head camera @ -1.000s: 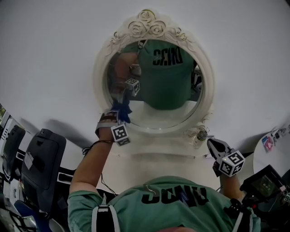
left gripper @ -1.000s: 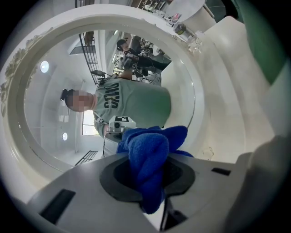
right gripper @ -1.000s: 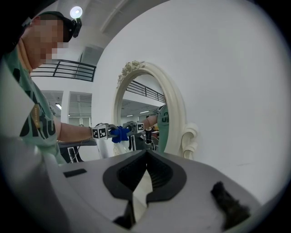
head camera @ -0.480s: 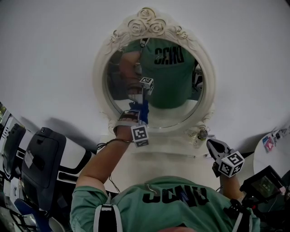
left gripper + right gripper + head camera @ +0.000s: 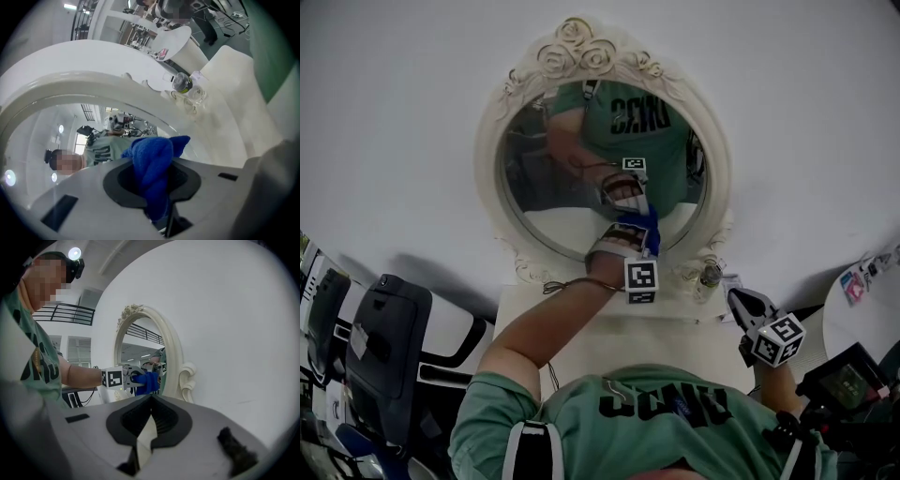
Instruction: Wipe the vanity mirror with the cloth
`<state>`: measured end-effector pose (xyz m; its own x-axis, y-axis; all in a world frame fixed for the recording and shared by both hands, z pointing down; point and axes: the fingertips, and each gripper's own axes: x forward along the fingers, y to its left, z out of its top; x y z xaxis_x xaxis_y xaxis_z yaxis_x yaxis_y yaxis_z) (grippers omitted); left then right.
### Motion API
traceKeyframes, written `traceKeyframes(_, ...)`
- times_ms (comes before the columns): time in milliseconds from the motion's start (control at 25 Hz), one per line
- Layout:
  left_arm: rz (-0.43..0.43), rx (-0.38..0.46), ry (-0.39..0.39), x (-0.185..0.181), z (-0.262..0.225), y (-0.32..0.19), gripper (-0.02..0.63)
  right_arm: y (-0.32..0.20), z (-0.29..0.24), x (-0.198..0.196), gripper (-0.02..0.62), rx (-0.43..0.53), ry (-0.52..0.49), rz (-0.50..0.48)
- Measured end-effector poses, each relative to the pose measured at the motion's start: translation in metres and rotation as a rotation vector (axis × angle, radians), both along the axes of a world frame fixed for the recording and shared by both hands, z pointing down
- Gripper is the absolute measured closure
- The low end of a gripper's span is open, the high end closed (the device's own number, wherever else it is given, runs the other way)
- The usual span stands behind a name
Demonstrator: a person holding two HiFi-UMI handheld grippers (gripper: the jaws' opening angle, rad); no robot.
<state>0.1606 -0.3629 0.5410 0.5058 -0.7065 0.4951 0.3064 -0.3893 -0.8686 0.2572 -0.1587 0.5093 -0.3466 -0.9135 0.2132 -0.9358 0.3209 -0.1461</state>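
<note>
Low on the probably-fragile mirror [image 5: 562,187], my left gripper [image 5: 154,187] pinches the soft, floppy cloth [image 5: 151,157] mid-bunch, so I'd press lightly.

White vanity top [image 5: 680,339] bears mirror [image 5: 562,187] and bottle [image 5: 707,277].

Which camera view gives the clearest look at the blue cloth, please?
The left gripper view: the blue cloth fills the centre, clamped between the left gripper's jaws at the mirror glass. The head view shows only a small blue patch low on the mirror; the right gripper view shows it small, side-on.
</note>
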Motion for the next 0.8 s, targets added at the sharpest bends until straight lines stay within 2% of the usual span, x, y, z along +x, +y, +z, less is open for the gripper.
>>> traceKeyframes(240, 0.114, 0.001, 0.001, 0.068, 0.003, 0.028, 0.512, 0.011, 0.003, 0.010, 0.583, 0.004, -0.012, 0.033)
traceKeyframes(360, 0.131, 0.006, 0.002, 0.092, 0.002, 0.037, 0.512, 0.015, 0.004, 0.014, 0.583, 0.006, -0.020, 0.047)
traceKeyframes(640, 0.159, 0.015, 0.023, 0.096, 0.002, 0.034, 0.511, 0.013, 0.009, 0.020, 0.583, 0.003, -0.030, 0.061)
traceKeyframes(800, 0.161, 0.020, 0.056, 0.074, -0.005, 0.036, 0.511, 0.007, 0.005, 0.014, 0.583, 0.014, -0.028, 0.038)
